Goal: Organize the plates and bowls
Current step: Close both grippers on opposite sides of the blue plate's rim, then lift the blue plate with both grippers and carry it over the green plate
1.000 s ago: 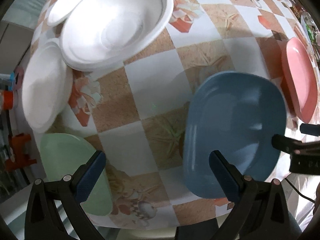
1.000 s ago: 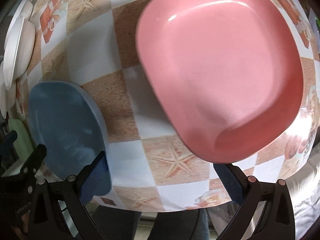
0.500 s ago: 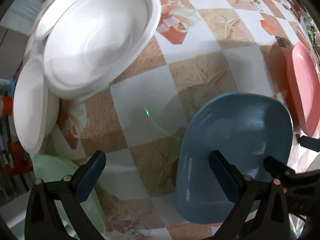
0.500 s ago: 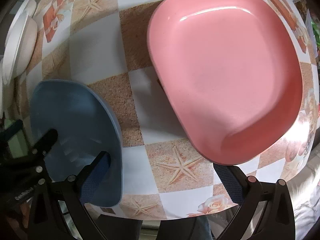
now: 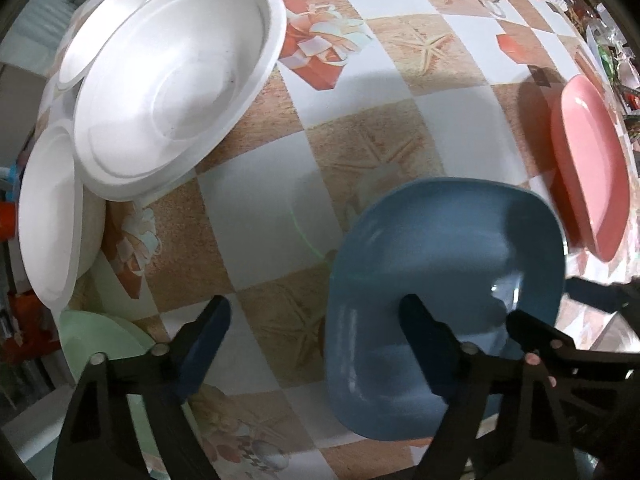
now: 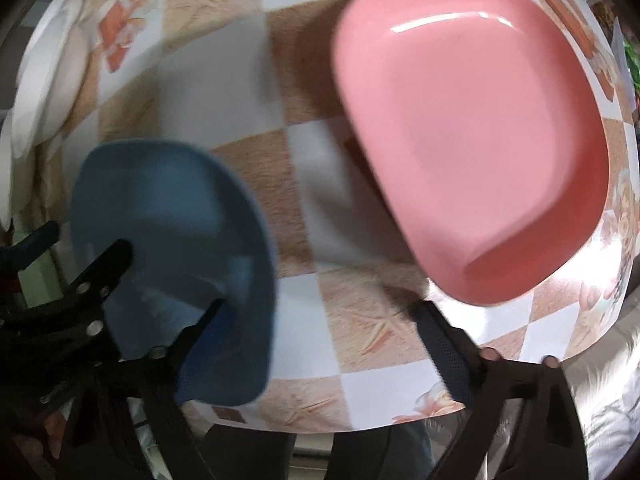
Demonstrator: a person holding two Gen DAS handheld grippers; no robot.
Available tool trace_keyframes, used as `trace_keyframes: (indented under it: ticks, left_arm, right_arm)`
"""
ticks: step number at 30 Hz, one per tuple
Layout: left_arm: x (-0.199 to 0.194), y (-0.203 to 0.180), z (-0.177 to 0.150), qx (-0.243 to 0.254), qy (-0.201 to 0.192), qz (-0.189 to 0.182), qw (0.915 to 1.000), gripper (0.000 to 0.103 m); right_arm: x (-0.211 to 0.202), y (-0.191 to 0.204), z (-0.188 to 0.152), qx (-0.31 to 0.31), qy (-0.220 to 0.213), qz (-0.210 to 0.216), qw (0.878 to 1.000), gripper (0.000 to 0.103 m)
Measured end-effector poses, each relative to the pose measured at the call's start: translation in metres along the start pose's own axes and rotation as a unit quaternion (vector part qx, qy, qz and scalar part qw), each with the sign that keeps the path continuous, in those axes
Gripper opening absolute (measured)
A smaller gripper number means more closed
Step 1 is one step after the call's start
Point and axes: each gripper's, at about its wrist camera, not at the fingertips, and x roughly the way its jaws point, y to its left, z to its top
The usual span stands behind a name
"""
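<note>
Left wrist view is showing my left gripper [image 5: 316, 328] narrowing, its edge between the fingers unpinched, over a glossy blue plate [image 5: 444, 248]. Right gripper [image 6: 324, 328] is closing too, gaping over bare tablecloth [image 6: 360, 340]

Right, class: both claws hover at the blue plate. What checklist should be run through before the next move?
1. Left claw straddles one rim of the blue plate: ok; its jaws have just been closing, with the rim between them.
2. Right claw straddles the opposite rim: ok; its jaws have likewise just been closing.
3. Pads pressing the plate: not ok, neither claw grips it yet.
4. Pink plate apart from the blue one: ok, table shows between them.
5. White bowls clear of both claws: ok.
6. Blue plate lying flat: cannot tell.
</note>
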Motion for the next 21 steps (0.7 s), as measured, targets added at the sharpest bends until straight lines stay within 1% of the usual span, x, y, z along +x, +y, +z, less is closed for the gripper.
trace_keyframes:
  ticks: [1, 2, 3, 4, 5, 6, 7, 8, 9, 11, 13, 16, 21]
  left_arm:
    - [-0.001, -0.004, -0.001, -0.003, 0.0, -0.009, 1.0, 0.072]
    - [-0.002, -0.006, -0.002, -0.007, 0.0, -0.019, 0.9998, 0.068]
    - [-0.003, -0.007, -0.002, -0.009, 0.0, -0.025, 0.9997, 0.061]
    - [-0.003, -0.009, -0.003, -0.01, 0.0, -0.027, 0.9996, 0.058]
    - [-0.004, -0.012, -0.004, -0.009, 0.0, -0.027, 0.9996, 0.056]
    - [-0.004, -0.015, -0.005, -0.008, 0.001, -0.029, 0.9996, 0.051]
    - [-0.004, -0.017, -0.007, -0.004, 0.001, -0.031, 0.9995, 0.045]
    - [-0.005, -0.02, -0.01, 0.003, 0.002, -0.031, 0.9995, 0.044]
    - [-0.005, -0.022, -0.014, 0.009, 0.0, -0.022, 0.9997, 0.044]
    - [-0.005, -0.02, -0.021, 0.006, -0.002, -0.017, 0.9998, 0.044]
    - [-0.004, -0.01, -0.031, -0.013, 0.003, -0.015, 0.9998, 0.044]
    - [-0.004, 0.008, -0.046, -0.037, 0.004, -0.008, 0.9993, 0.044]
    - [-0.002, 0.043, -0.068, -0.089, 0.009, -0.003, 0.9959, 0.044]
  right_arm:
    - [-0.004, 0.005, -0.002, -0.006, -0.008, 0.009, 1.0, 0.065]
    - [-0.007, 0.011, -0.005, -0.011, -0.013, 0.021, 1.0, 0.052]
    - [-0.008, 0.016, -0.007, -0.017, -0.013, 0.037, 0.999, 0.046]
    - [-0.008, 0.02, -0.008, -0.02, -0.01, 0.044, 0.999, 0.039]
    - [-0.009, 0.024, -0.01, -0.024, -0.008, 0.048, 0.999, 0.038]
    - [-0.01, 0.026, -0.01, -0.027, -0.006, 0.05, 0.998, 0.037]
    - [-0.01, 0.03, -0.013, -0.031, -0.002, 0.056, 0.998, 0.031]
    - [-0.011, 0.033, -0.013, -0.034, 0.002, 0.055, 0.998, 0.031]
    - [-0.01, 0.034, -0.016, -0.037, 0.005, 0.056, 0.998, 0.031]
    - [-0.008, 0.044, -0.023, -0.049, 0.01, 0.055, 0.997, 0.031]
    - [-0.003, 0.059, -0.025, -0.063, 0.013, 0.052, 0.997, 0.031]
    - [0.001, 0.089, -0.028, -0.085, 0.02, 0.061, 0.994, 0.031]
    - [0.003, 0.143, -0.033, -0.139, 0.025, 0.065, 0.988, 0.031]
